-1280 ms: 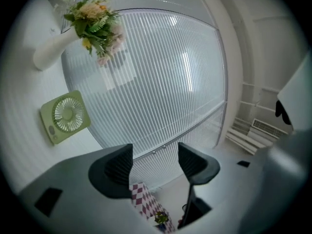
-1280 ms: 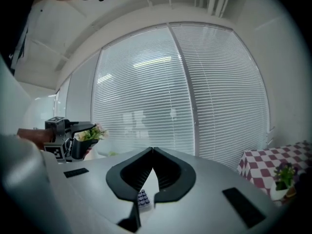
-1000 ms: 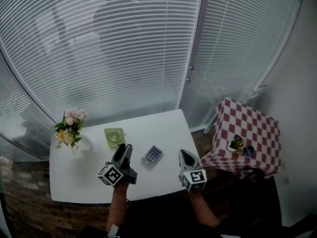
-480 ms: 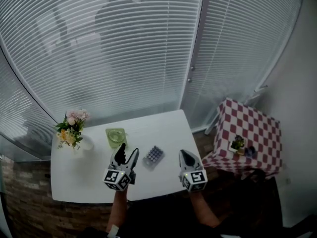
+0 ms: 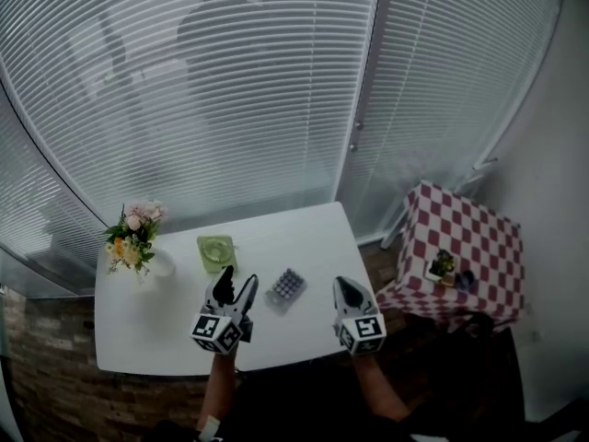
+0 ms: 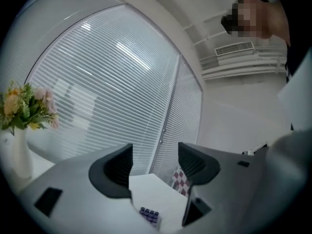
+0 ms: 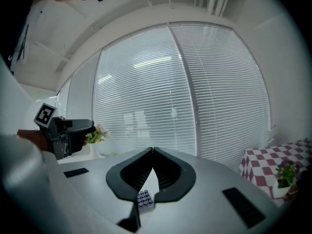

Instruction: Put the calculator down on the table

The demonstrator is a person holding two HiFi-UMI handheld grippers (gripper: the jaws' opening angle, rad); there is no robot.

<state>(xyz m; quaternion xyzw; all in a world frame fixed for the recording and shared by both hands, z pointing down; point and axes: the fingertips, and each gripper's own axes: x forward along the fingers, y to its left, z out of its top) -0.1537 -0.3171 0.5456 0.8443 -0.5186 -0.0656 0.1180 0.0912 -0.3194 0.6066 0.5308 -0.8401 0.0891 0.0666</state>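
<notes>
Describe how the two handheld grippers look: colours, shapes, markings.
The left gripper and the right gripper have smooth light grey bodies that taper toward two jaws lined with curved dark pads. Each carries a white cube with black square markers at its rear. Small black rectangular patches sit on the grey shell. The forearms behind show no sleeves.

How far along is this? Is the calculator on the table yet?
Putting down looks done: the calculator lies flat on the white table, touching neither claw. Nothing is in hand: the left claw is open and empty, the right claw shut with nothing in it. Nothing appears left to do.
</notes>
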